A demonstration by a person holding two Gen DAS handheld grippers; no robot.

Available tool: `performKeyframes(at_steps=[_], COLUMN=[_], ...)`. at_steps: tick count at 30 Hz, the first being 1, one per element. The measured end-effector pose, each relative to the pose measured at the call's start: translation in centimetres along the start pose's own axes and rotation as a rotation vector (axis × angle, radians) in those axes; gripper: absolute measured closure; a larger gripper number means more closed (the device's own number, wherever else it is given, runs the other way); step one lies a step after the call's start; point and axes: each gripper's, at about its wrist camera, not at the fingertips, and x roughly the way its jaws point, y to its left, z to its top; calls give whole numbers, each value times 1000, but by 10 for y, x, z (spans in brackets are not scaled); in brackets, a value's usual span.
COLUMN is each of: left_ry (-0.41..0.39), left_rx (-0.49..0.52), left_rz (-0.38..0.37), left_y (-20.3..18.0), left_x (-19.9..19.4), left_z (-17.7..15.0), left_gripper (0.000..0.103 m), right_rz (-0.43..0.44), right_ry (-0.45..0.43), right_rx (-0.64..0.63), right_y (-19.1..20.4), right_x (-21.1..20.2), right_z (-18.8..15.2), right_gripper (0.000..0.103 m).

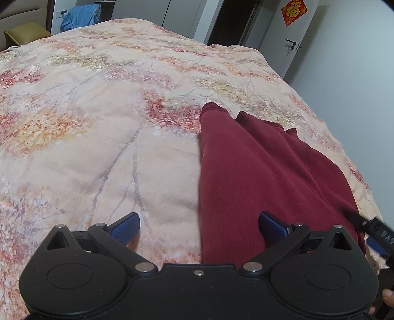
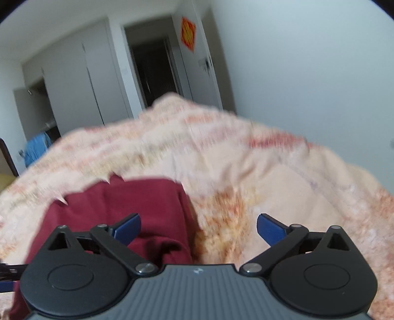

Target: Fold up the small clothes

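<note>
On the floral bedspread [image 1: 98,147], toward its right side and near edge as the left wrist view shows it, lies the dark red garment [image 1: 258,172]. It is laid flat, long and narrow. Its far end shows several frilled or scalloped hems, stacked and slightly offset. Garment type unclear.

Left gripper [image 1: 199,225]: jaws spread wide, nothing between the blue pads. Left pad sits over bare bedspread, right pad over the garment's near left part. Contact with the cloth cannot be judged.

Right gripper [image 2: 199,227]: jaws also wide apart, gripping nothing. It sits at the garment's right edge: left pad over red cloth [image 2: 147,209], right pad over bedspread. This view is motion-blurred.

Beyond the garment, past the bed: a white door [image 1: 293,41] with a red paper decoration [image 1: 294,11].
</note>
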Motion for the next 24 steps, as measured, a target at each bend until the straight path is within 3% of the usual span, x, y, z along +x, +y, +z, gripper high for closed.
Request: performKeyframes(at_steps=[2, 5, 15, 20, 24], left_ry=[1, 5, 4, 7, 12], left_rx=[2, 6, 16, 18, 23], left_rz=[-4, -4, -2, -2, -7], left_y=[1, 1, 2, 1, 0], left_x=[0, 0, -4, -3, 0], left_z=[-1, -1, -1, 1, 2], left_gripper=[1, 1, 1, 1, 1], right_rz=[-1, 0, 25, 74, 117], right_ry=[46, 45, -11, -103, -76], right_rx=[25, 3, -17, -42, -96], right_y=[-7, -12, -16, -20, -16], right_x=[4, -4, -27, -36, -18], right_z=[-11, -29, -41, -27, -4], right_gripper=[0, 0, 0, 0, 0])
